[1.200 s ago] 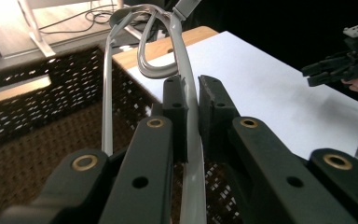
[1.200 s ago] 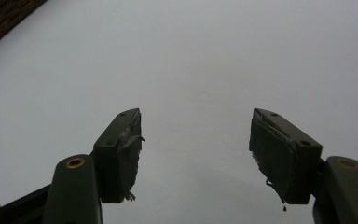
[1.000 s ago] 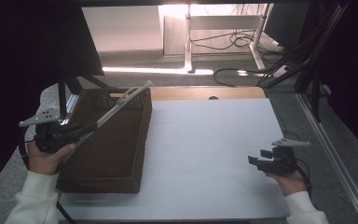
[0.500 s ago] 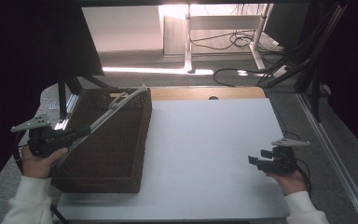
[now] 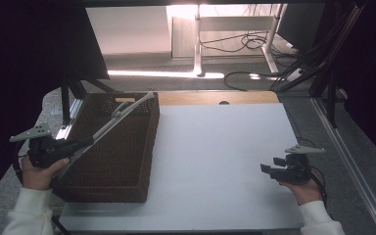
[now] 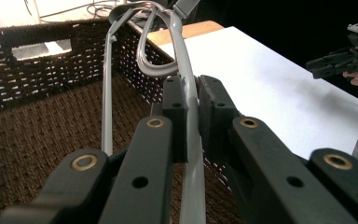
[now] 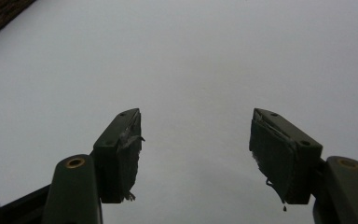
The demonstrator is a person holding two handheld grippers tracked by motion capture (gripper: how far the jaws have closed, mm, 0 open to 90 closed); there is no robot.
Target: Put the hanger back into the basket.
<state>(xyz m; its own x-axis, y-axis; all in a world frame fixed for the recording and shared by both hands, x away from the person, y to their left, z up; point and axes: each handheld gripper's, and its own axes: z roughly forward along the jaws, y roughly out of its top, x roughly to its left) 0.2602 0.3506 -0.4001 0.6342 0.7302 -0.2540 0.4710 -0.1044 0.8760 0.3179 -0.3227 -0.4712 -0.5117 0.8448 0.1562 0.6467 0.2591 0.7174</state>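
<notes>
A dark woven basket (image 5: 127, 181) stands on the left of the white table (image 5: 225, 147). My left gripper (image 5: 84, 142) is shut on the handle end of long grey metal tongs (image 5: 122, 112). The tongs slant up over the basket, and their far end reaches its far right corner. In the left gripper view the jaws (image 6: 191, 100) pinch one grey arm of the tongs (image 6: 182, 51) above the basket floor (image 6: 28, 140). My right gripper (image 5: 267, 169) hovers low at the table's right front. Its jaws (image 7: 196, 140) stand open over bare white table (image 7: 191, 56).
A wooden strip (image 5: 215, 98) runs along the table's far edge. Black stand legs (image 5: 71, 95) rise just behind the basket on the left. Cables (image 5: 254, 76) lie on the floor beyond. My right gripper (image 6: 340, 60) also appears far off in the left gripper view.
My left gripper has drawn back a little to the left and toward the person, taking the tongs with it. The right gripper has stayed put.
</notes>
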